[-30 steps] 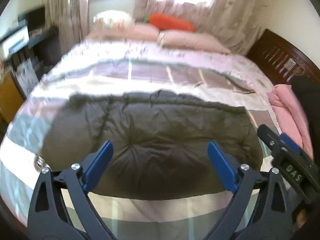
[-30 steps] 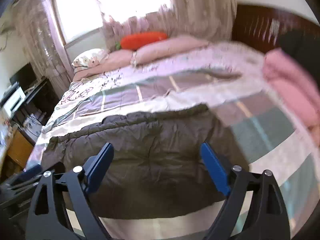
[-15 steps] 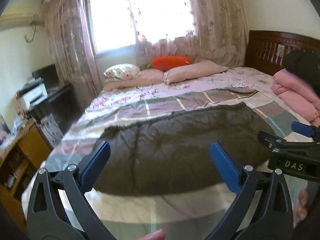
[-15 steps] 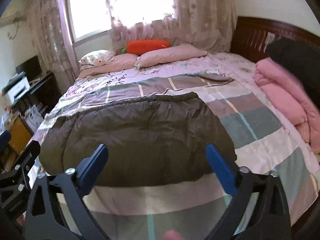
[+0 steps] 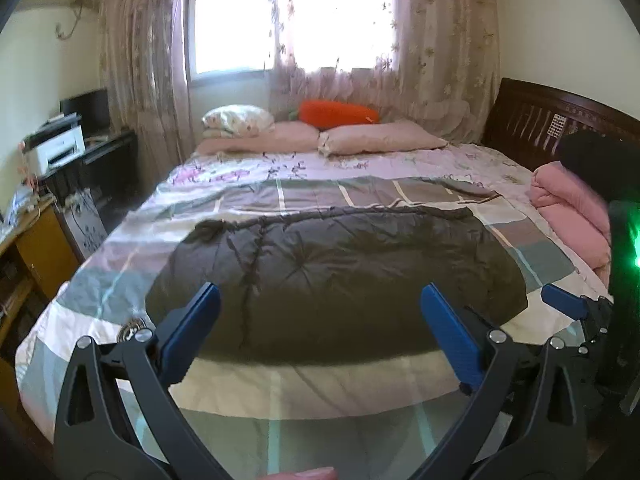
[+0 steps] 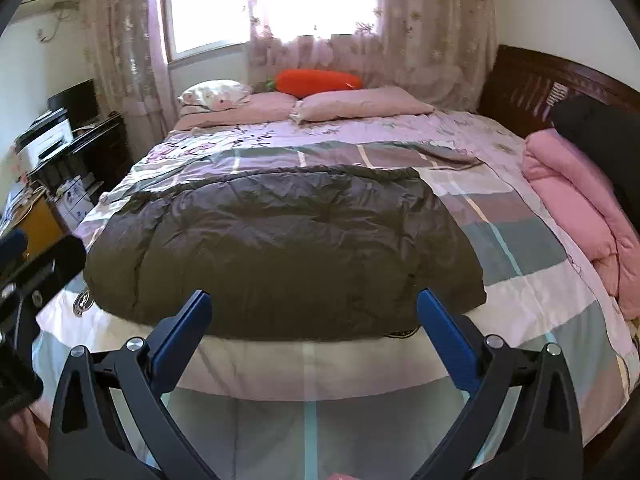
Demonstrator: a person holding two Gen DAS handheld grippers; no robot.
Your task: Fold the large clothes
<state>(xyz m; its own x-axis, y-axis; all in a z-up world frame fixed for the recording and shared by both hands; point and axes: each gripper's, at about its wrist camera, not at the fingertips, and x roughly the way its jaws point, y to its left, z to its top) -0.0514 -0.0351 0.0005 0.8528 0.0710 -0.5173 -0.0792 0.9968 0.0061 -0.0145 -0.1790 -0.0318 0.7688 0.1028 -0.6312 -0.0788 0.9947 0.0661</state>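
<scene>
Here my left gripper (image 5: 320,328) and my right gripper (image 6: 310,330) both stand spread wide at the bottom of their frames, nothing between the blue pads. Just beyond them, mid-frame, the dark padded garment (image 5: 336,276) lies flat on the checked bedcover (image 6: 520,256). Farther up, pink pillows (image 5: 380,140) and an orange cushion (image 5: 338,113) sit beneath the curtained window.

no readable text, labels or numbers anywhere
</scene>
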